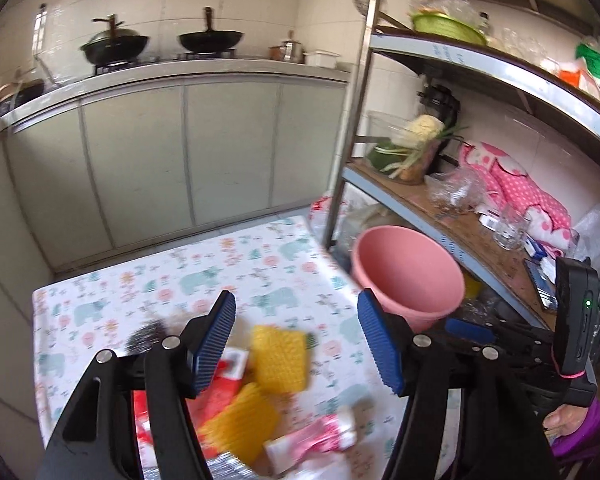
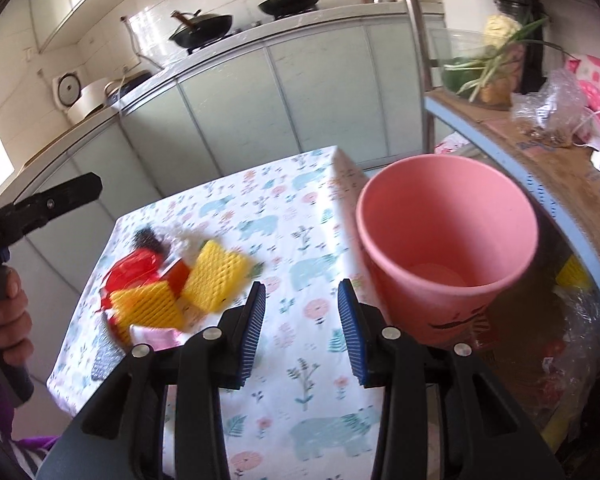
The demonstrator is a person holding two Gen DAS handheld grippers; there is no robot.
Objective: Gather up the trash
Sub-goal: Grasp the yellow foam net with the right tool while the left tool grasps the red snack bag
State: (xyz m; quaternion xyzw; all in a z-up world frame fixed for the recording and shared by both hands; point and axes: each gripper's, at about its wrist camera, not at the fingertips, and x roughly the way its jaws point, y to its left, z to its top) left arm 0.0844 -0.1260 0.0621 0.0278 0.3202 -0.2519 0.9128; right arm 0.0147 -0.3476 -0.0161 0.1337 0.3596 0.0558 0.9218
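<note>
Kitchen cabinets back my table (image 1: 100,300). From my left gripper (image 1: 296,344), jaws spread and empty, the trash (image 1: 278,358) lies just below my fingers. From my right gripper (image 2: 302,332), jaws apart on nothing, the bin (image 2: 446,248) stands right and the trash left. I judge nothing is binned yet; next comes a pinch.

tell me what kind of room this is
A home kitchen, most likely: two woks sit on a stove on a counter above cabinets, and a metal shelf holds vegetables. A small table holds trash beside a pink bin.

Black grippers (image 2: 302,328), blue ribbed pads (image 2: 256,332), silver screws; purple sleeve (image 1: 596,420).
</note>
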